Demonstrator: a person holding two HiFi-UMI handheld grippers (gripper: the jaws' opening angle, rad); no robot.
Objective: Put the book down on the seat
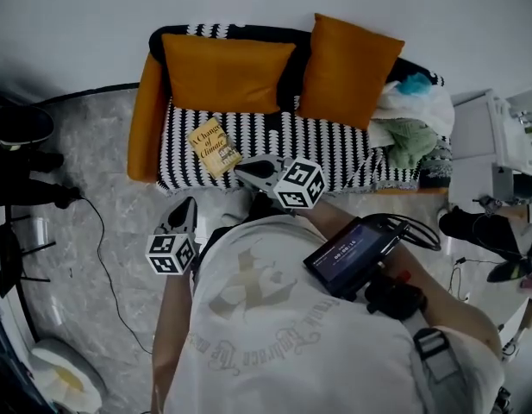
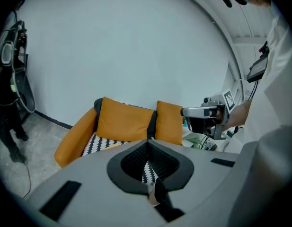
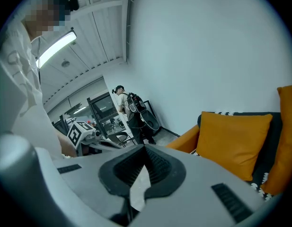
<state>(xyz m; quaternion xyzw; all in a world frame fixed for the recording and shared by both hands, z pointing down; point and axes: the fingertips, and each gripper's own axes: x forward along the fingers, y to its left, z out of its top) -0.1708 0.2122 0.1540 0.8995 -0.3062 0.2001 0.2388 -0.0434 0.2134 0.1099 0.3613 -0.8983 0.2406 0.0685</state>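
Head view: clothes pile [image 1: 412,115] hides seat [image 1: 317,142] right end.

A small sofa [image 1: 291,34] with an orange padded armrest [image 1: 145,119] stands on a grey marbled floor [image 1: 93,162] against a pale wall. On its black-and-white zigzag-patterned seat [image 1: 322,143], a yellow paperback book [image 1: 214,147] lies flat and askew near the front edge, toward the armrest end. A wide orange fabric cushion [image 1: 227,74] and a narrower orange cushion [image 1: 347,67] lean side by side against the backrest. A heap of white, green and teal clothes [image 1: 412,123] fills the opposite end. A thin black cable [image 1: 106,261] trails across the floor.
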